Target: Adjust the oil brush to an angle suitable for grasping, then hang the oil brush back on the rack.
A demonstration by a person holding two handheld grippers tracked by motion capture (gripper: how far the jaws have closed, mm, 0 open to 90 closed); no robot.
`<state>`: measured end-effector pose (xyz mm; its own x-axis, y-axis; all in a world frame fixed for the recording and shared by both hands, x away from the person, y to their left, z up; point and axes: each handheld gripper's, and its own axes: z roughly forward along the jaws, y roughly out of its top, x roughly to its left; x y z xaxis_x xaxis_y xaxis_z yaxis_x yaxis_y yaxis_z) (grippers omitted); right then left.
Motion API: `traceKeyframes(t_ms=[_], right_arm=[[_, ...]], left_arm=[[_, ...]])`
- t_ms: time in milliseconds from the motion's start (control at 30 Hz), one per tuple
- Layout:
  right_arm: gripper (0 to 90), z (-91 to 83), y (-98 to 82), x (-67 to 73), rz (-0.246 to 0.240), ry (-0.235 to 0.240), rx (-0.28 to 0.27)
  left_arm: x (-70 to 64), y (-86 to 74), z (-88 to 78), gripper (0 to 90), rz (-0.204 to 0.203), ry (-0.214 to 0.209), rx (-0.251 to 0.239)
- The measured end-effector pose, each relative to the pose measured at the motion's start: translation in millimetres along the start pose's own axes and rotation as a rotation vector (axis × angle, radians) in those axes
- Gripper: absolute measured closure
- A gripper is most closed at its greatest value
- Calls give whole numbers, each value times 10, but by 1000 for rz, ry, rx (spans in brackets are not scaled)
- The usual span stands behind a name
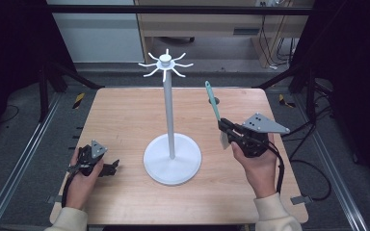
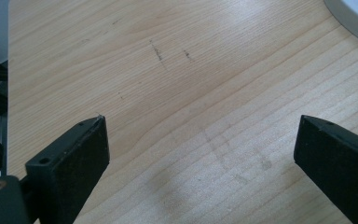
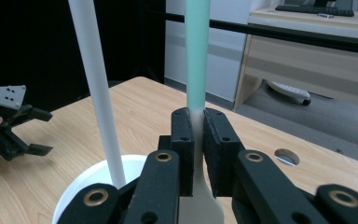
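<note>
A white hook stand rises from the middle of the table, with a round base (image 1: 172, 166), a thin pole (image 1: 169, 110) and a ring of hooks (image 1: 165, 61) at the top. My right gripper (image 1: 223, 125) is lifted to the right of the pole and is shut on a spatula whose teal handle (image 1: 212, 98) points up and away. In the right gripper view the jaws (image 3: 198, 116) clamp the spatula where the teal handle (image 3: 197, 51) meets the pale blade (image 3: 200, 196). My left gripper (image 1: 113, 167) rests low at the front left, open, with bare wood between its jaws (image 2: 203, 130).
The wooden table (image 1: 125, 110) has a small round hole (image 3: 286, 157) near its right side. The stand's base edge (image 2: 354, 14) lies close to the left gripper. A black frame bar (image 1: 173, 9) crosses behind the table, with a desk (image 3: 317, 51) and cables beyond.
</note>
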<state>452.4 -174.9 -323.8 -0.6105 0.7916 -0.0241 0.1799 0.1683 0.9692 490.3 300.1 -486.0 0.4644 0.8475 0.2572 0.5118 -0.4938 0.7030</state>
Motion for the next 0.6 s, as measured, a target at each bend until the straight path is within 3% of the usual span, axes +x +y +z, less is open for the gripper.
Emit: traceKeyframes(t_ms=[600], right_arm=[[830,-86,190,103,-18,24,-47]], left_arm=[[3,-1,-1,28,-1,1,-1]])
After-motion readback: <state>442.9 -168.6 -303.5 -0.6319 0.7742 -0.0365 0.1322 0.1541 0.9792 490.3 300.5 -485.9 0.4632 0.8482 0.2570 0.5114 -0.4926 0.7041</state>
